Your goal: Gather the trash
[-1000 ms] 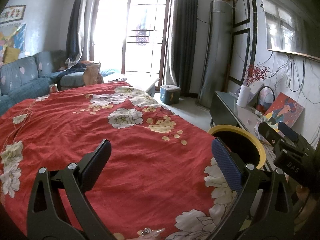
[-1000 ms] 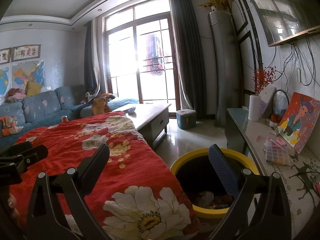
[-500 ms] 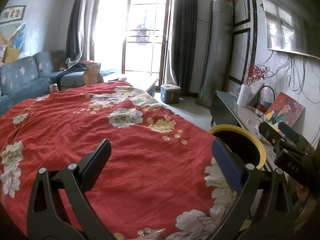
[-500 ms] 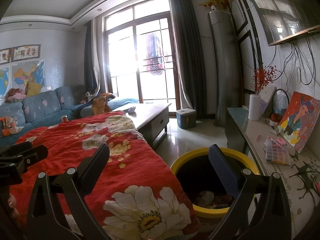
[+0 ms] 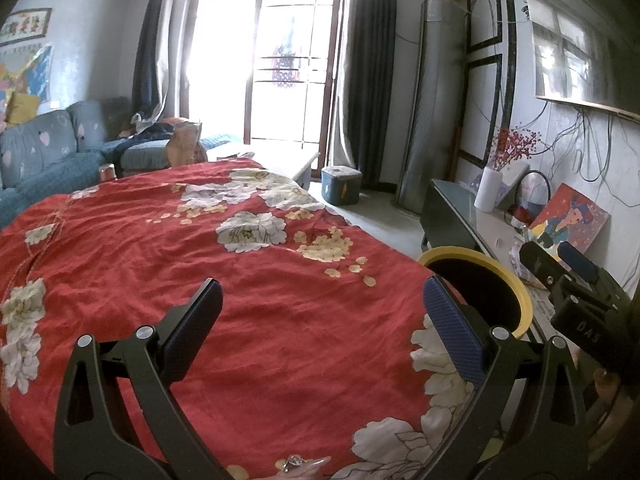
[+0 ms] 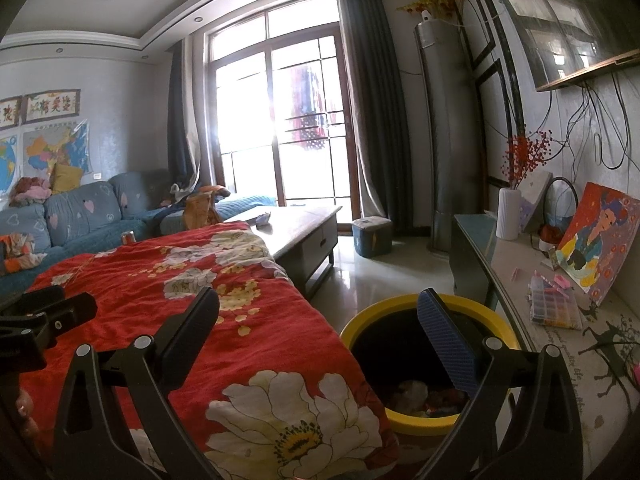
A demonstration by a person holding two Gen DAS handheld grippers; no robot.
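The left gripper (image 5: 320, 312) hangs above the red floral cloth (image 5: 240, 288) with its two fingers spread wide and nothing between them; one finger shows a ribbed blue pad (image 5: 452, 332). The right gripper (image 6: 316, 320) is likewise spread wide and empty, its left finger over the cloth's edge and its blue-padded finger (image 6: 444, 344) in front of the yellow-rimmed trash bin (image 6: 372, 316). The bin stands on the floor just beside the hanging edge of the cloth, between it and the low cabinet (image 6: 516, 276) along the wall. Inside the bin, at the bottom, lie crumpled wrappers and scraps (image 6: 416, 394), pale and reddish; what each piece is cannot be told. In the left wrist view the same bin shows past the cloth's right edge, with the right gripper's black body just beside it. At the very bottom of that view a small shiny crumpled wrapper (image 5: 296, 462) lies on the cloth, near its lower edge, close under the left gripper. On the cabinet stand a white ribbed vase (image 6: 509, 214) with red berry sprigs, a colourful painting (image 6: 600, 248) leaning on the wall, and a clear plastic box (image 6: 554, 304). A coffee table (image 6: 304, 224) and a blue sofa (image 6: 84, 212) sit beyond the cloth
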